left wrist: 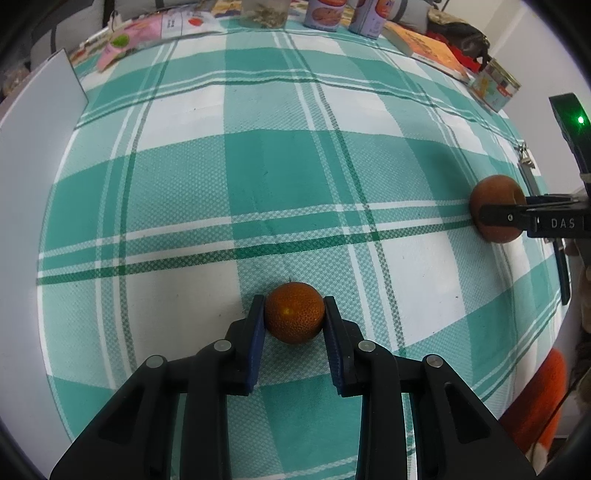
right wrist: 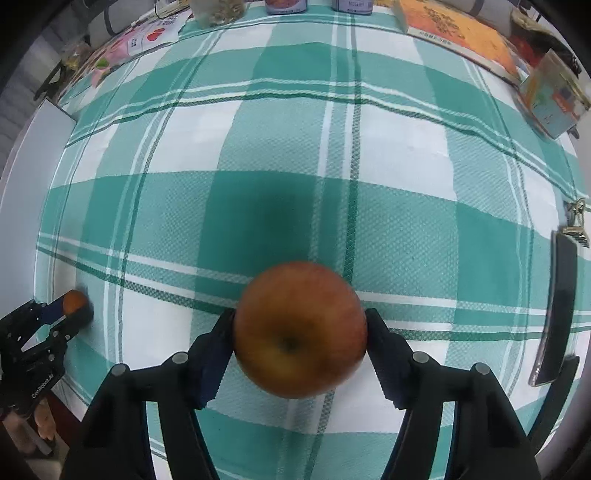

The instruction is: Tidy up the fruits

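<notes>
In the left wrist view my left gripper point(left wrist: 294, 308) is shut on a small orange point(left wrist: 294, 317), both blue pads touching its sides, low over the green-and-white checked cloth point(left wrist: 258, 166). In the right wrist view my right gripper point(right wrist: 300, 325) is shut on a red-brown apple point(right wrist: 300, 328), held above the cloth point(right wrist: 295, 155) with its shadow beneath. The apple point(left wrist: 496, 195) and the right gripper point(left wrist: 491, 218) also show at the right of the left wrist view. The orange point(right wrist: 74, 301) and the left gripper point(right wrist: 75, 308) show at the far left of the right wrist view.
A white board point(left wrist: 33, 155) lies at the table's left edge. Snack packets point(left wrist: 155, 29), a jar point(left wrist: 264, 13), cartons point(left wrist: 325, 13), an orange book point(left wrist: 428, 48) and a small box point(left wrist: 496, 86) line the far edge. A black phone point(right wrist: 557, 314) with keys lies at the right.
</notes>
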### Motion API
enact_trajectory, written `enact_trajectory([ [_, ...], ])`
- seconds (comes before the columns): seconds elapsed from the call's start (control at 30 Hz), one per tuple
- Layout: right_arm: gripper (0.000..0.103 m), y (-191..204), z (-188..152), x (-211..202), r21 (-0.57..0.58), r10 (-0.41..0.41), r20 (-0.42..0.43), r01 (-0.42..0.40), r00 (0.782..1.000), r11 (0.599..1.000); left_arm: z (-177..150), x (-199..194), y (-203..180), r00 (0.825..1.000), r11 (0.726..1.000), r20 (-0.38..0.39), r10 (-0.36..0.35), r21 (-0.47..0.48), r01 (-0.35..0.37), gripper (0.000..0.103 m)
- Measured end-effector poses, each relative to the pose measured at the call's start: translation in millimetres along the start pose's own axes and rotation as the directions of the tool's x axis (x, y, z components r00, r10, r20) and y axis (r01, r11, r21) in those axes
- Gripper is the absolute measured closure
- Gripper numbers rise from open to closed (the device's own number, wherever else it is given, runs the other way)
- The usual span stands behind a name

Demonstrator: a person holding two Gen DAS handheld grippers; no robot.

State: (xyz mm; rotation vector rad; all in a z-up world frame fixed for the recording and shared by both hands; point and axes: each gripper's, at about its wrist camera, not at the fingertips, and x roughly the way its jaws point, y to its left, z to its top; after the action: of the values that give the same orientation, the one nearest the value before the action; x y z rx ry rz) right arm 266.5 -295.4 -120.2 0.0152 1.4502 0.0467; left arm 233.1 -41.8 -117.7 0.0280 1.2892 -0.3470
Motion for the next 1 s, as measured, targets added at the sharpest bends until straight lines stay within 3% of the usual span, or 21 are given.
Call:
enact_trajectory([
  [0.2,0.036,8.9,-10.1,-23.3,-0.020,0.075,0.005,-0.075,0.997,0.997,0.9,-20.6,6.0,0.998,0.998,-0.007,-0.060,-0.032,0.060,0.074],
  [0.3,0.036,30.5,-5.9,-54.8,-0.067,0.130,0.032,-0.128,0.991,0.989,9.8,-63.9,18.3,0.992,0.992,0.041,-0.116,-0.054,0.118,0.074],
  [0.4,0.036,76.6,6.3,-100.8,-0.157,0.205,0.081,-0.191,0.975,0.969,21.0,-117.9,43.2,0.985,0.988,0.118,-0.129,-0.071,0.138,0.074],
  [0.47,0.036,120.4,17.7,-136.9,-0.227,0.282,0.116,-0.251,0.952,0.941,27.0,-163.7,71.3,0.976,0.987,0.188,-0.112,-0.094,0.131,0.074],
  [0.6,0.036,218.4,35.9,-187.1,-0.367,0.408,0.141,-0.335,0.902,0.868,27.9,-242.1,147.2,0.952,0.975,0.303,-0.050,-0.191,0.112,0.074],
  [0.67,0.036,278.8,43.6,-203.0,-0.443,0.469,0.120,-0.375,0.875,0.814,19.6,-268.5,195.0,0.943,0.962,0.332,0.019,-0.263,0.073,0.074],
  [0.73,0.036,333.6,48.9,-206.7,-0.506,0.494,0.103,-0.382,0.863,0.773,12.9,-274.0,230.6,0.939,0.945,0.332,0.094,-0.326,0.021,0.074],
  [0.83,0.036,403.4,52.0,-193.3,-0.564,0.498,0.061,-0.382,0.865,0.732,-4.0,-255.1,281.3,0.944,0.906,0.278,0.177,-0.421,-0.046,0.074],
  [1.0,0.036,481.8,52.8,-133.1,-0.623,0.414,0.010,-0.319,0.910,0.714,-40.6,-182.7,337.7,0.973,0.851,0.143,0.181,-0.519,-0.082,0.074],
])
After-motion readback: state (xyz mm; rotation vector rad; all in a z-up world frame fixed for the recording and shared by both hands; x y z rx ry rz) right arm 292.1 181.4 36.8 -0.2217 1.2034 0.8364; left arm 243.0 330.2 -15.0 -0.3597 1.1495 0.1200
